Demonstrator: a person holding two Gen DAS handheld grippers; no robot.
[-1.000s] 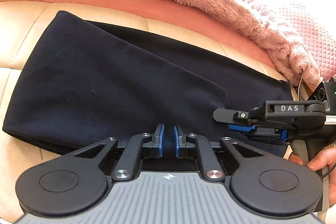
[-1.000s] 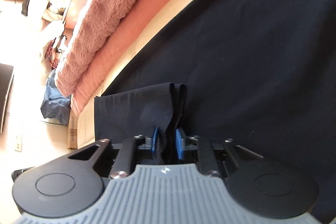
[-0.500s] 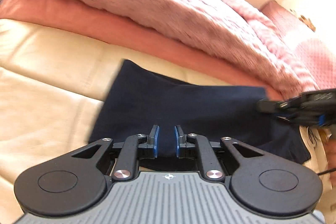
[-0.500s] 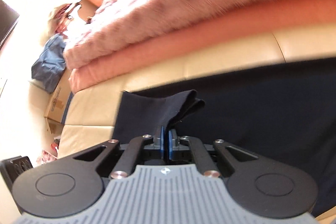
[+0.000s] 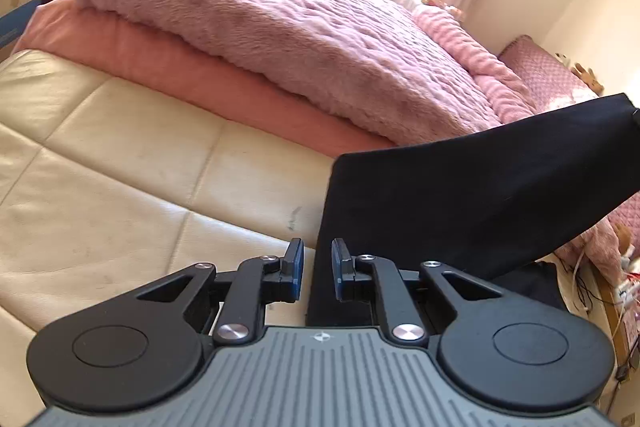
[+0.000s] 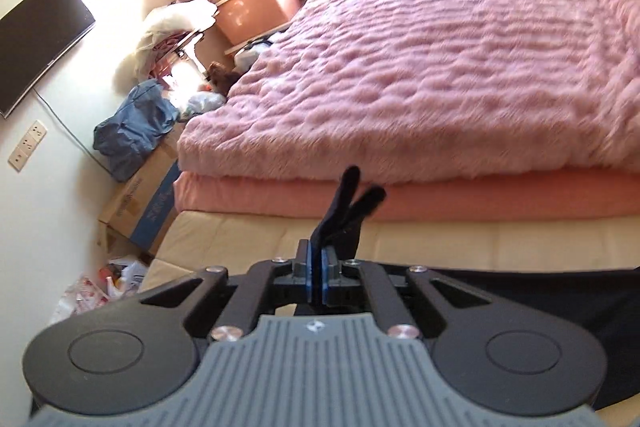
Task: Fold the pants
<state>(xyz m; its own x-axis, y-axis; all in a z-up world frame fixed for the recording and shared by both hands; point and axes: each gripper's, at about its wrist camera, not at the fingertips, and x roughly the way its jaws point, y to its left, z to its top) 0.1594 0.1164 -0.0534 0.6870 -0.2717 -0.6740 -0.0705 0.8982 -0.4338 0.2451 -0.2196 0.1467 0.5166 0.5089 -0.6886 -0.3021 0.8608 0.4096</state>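
The pants [image 5: 472, 203], dark navy and doubled over, hang lifted off the cream leather bench [image 5: 120, 163] that runs along the foot of the bed, stretched taut between the two grippers: one end climbs toward the upper right edge of the left wrist view, the other drops down between the fingers of the left gripper [image 5: 316, 269]. Behind the bench's far edge lies a salmon mattress cover [image 5: 208, 75] with a fluffy pink blanket [image 5: 280, 11] heaped on it. In the right wrist view a strip of the dark fabric crosses the lower right, over the bench's near edge. The left gripper's jaws stand narrow, with a small gap, and the cloth's edge passes between them; whether the pads press on it cannot be told. The right gripper [image 6: 318, 277] is clamped tight on a pinch of the pants, and two small flaps of fabric stick up past its blue pads [image 6: 306, 275].
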